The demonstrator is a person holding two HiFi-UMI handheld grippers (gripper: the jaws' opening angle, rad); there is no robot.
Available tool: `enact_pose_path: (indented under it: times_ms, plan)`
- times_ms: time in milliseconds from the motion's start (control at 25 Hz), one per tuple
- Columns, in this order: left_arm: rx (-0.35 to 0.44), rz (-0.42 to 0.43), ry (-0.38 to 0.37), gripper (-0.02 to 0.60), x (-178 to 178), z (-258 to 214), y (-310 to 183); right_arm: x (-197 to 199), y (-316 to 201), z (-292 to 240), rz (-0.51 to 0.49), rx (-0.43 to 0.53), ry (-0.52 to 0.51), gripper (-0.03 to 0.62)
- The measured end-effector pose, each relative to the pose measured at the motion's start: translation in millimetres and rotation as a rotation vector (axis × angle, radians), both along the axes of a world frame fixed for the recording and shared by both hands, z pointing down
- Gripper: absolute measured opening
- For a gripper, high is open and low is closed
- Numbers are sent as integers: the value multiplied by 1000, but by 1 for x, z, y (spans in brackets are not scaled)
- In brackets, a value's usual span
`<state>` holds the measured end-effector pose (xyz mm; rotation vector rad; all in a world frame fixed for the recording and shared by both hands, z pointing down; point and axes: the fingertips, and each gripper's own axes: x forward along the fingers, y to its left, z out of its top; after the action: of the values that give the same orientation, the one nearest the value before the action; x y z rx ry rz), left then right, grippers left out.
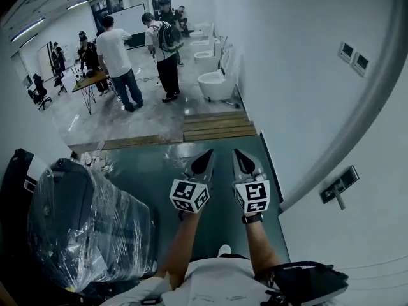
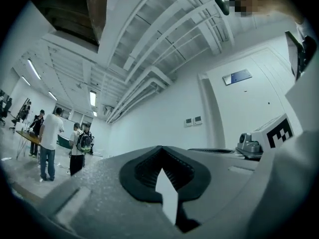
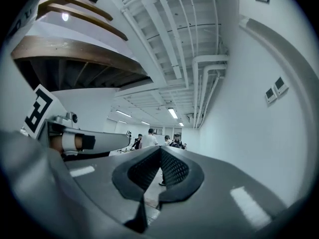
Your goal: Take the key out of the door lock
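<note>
In the head view my left gripper and right gripper are held side by side at waist height, both shut and empty, pointing ahead over a dark green floor. The white door stands to my right. It carries a dark lock plate with a small pale piece hanging from it; I cannot tell whether this is the key. Both grippers are well left of the lock. The left gripper and right gripper views look out at wall and ceiling with nothing between the jaws.
A plastic-wrapped chair stands close at my left. A wooden plank step lies ahead, with white toilets beyond it. Several people stand by a table at the back. Wall switches sit on the right wall.
</note>
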<state>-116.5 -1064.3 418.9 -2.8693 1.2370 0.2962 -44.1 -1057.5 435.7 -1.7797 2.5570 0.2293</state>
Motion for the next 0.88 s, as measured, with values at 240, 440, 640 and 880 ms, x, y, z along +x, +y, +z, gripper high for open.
enact_pose_path:
  times_ms: [240,440,640,880]
  plan:
    - [-5,81,-40,-3,49,8,-70,48,-64,3,77,-20,-5,6]
    - [37,209,-85,-3,117,17,-127,100,-105,19,206,-37,18,6]
    - [94,466,-156,-2,220,29,-176,183,-145,28,436,-53,-11,6]
    - [107,739,-180,-2,313,24,-175,252,-125,7,744,-26,11,5]
